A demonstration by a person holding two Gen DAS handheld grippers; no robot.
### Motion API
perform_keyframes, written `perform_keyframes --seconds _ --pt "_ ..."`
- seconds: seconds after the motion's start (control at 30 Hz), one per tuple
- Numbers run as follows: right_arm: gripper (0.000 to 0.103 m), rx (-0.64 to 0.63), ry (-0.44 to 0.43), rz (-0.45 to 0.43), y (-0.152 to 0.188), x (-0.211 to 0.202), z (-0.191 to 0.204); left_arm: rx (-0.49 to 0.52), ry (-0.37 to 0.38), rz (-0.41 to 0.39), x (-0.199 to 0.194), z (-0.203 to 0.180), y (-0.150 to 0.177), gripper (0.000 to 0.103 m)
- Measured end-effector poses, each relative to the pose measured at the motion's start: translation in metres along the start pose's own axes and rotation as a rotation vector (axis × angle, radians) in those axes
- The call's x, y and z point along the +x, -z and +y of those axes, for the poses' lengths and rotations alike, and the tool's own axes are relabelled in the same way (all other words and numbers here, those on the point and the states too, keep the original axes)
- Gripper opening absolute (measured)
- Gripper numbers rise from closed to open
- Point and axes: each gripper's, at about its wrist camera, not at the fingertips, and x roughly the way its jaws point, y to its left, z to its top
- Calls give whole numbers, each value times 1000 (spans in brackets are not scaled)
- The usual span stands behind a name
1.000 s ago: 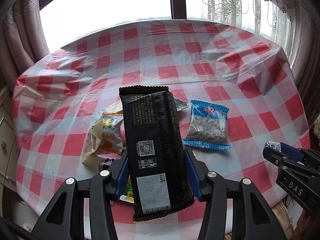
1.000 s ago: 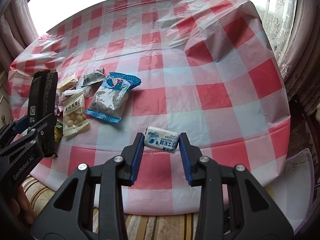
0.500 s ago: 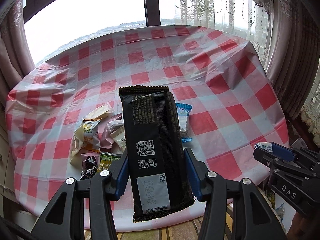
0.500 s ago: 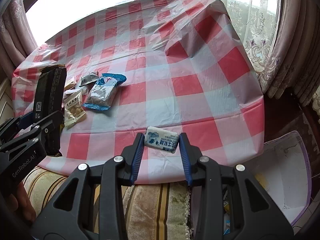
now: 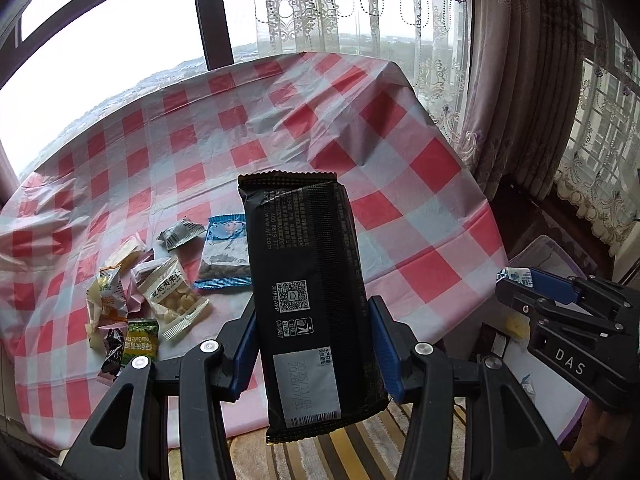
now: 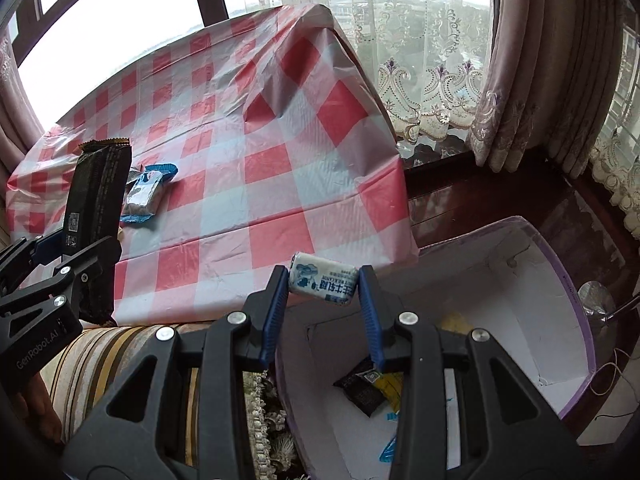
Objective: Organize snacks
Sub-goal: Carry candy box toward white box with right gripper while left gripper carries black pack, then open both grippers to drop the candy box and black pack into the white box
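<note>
The left gripper (image 5: 312,344) squeezes a long, flat black packet (image 5: 304,280) (shiny, crinkly). The right gripper (image 6: 323,304) squeezes a small, puffy white candy (image 6: 323,282) above a white box (image 6: 536,320).

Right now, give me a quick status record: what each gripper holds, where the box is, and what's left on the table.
left gripper: shut on black snack bar
right gripper: shut on small white packet, above the box's near edge
box: open, on the floor beside the table, some snacks inside
table: blue bag and several small packets still lying there
</note>
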Motion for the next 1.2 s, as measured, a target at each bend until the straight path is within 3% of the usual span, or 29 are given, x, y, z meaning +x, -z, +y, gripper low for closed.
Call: perform_keyframes --seconds 0.2,0.57,0.77,0.93,1.03,1.13,1.2 --pt "40 67 60 -7 8 -12 -44 108 67 -16 -2 -42 -4 52" --pt "40 163 166 41 38 -10 -111 494 242 27 15 -134 6 52" --pt "40 201 210 73 51 -3 -137 759 261 54 26 -174 23 52" --pt "40 220 221 93 56 0 -147 901 257 99 43 -187 36 52" --pt "43 220 218 110 55 4 -149 933 221 96 51 -190 38 55" --pt "51 222 208 108 55 4 -149 921 182 81 54 -186 34 70" --pt "54 222 208 106 55 3 -149 888 184 72 52 -180 29 73"
